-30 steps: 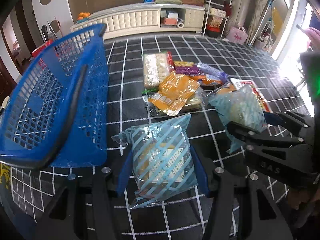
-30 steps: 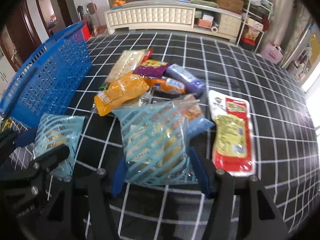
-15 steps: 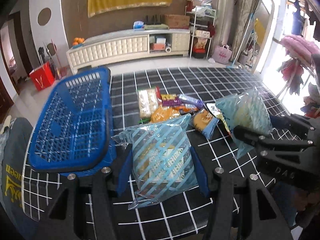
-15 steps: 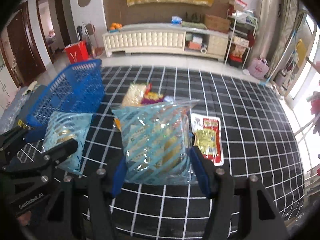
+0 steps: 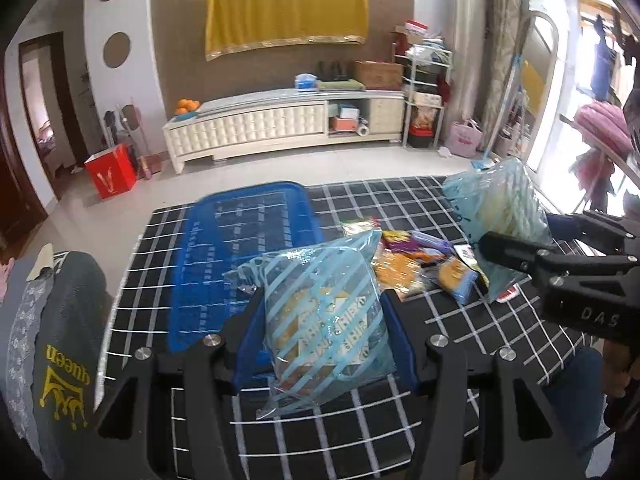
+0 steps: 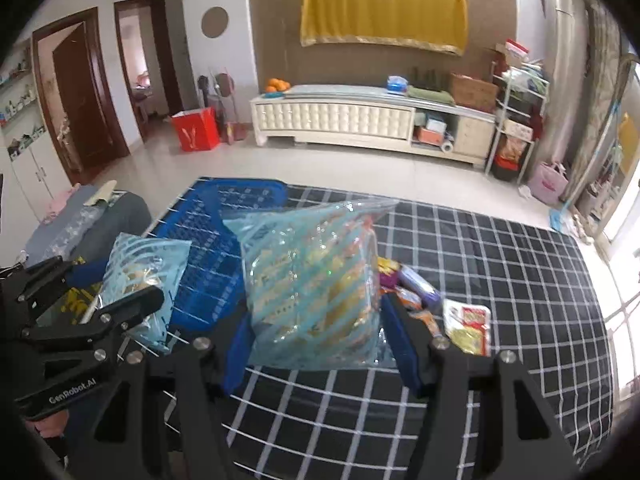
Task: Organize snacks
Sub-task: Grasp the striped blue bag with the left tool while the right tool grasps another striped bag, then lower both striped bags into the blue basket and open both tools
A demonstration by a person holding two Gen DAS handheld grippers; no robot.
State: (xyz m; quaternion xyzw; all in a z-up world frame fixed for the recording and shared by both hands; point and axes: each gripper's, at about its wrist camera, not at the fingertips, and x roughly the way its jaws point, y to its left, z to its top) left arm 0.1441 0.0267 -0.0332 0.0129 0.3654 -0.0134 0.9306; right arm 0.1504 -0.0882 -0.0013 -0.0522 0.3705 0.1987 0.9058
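Blue basket (image 5: 240,256) open-topped, snack pile (image 5: 416,264) beside it, checked cloth (image 6: 500,280) bare rightward

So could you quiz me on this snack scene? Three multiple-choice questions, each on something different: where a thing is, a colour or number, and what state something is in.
1. Where is the basket relative to the loose snack pile?
A. on its left
B. on its right
C. on top of it

2. What colour is the basket?
A. red
B. blue
C. green

3. What is the left hand-held gripper doing?
A. hanging open
B. shut on a striped snack bag
C. gripping the basket

Answers: 1 A, in the left wrist view the basket lies left of the pile. 2 B, its mesh is blue. 3 B, its blue pads press both sides of the bag.
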